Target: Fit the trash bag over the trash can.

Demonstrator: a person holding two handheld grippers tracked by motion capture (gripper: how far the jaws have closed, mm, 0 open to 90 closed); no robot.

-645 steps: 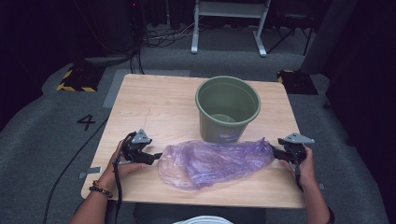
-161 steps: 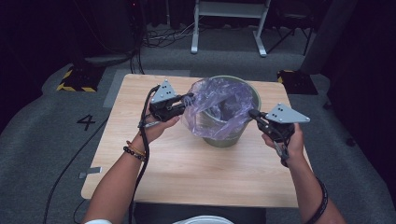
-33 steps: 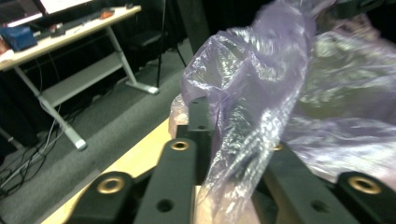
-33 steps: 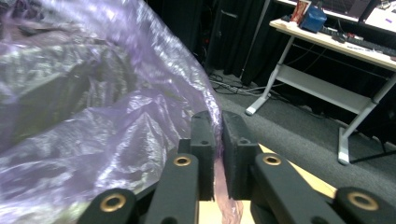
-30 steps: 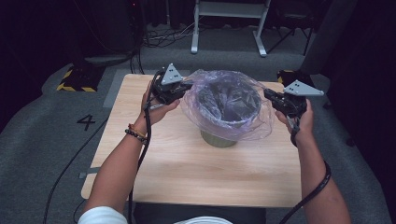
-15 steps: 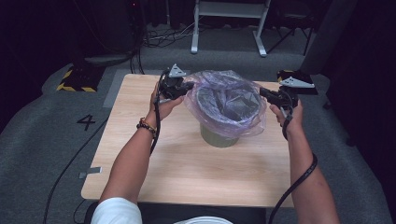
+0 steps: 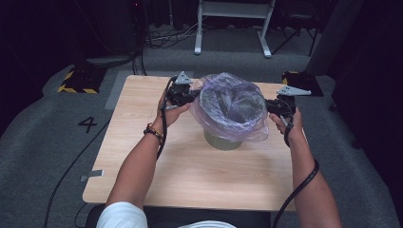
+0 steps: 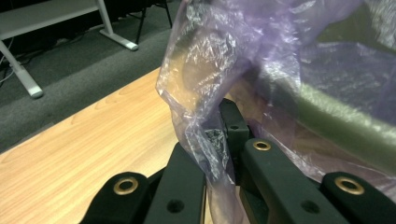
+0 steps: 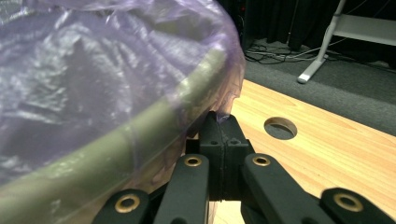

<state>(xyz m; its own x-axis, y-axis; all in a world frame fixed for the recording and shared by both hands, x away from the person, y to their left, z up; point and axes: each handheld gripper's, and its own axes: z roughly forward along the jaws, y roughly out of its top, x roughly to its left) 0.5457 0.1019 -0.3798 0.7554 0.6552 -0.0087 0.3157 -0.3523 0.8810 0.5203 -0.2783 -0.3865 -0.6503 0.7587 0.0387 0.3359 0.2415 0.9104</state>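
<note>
Purple bag point(image 7: 233, 107) is draped over the rim of the green bin point(image 7: 222, 140) on the tabletop point(image 7: 190, 171), stretched between both grippers. Left gripper point(image 8: 219, 140) has its jaws clamped on the film; right gripper point(image 9: 218, 122) likewise pinches the bag's edge.

The left gripper point(image 7: 188, 96) and right gripper point(image 7: 274, 105) are black, each topped by a grey three-cornered plate. A black cable trails from each along the forearm. Seen close, the jaws are matte black bars with brass-ringed holes and small screw holes. The person wears a white short sleeve point(image 7: 119, 216) and a beaded bracelet point(image 7: 153, 131) on the left wrist.
</note>
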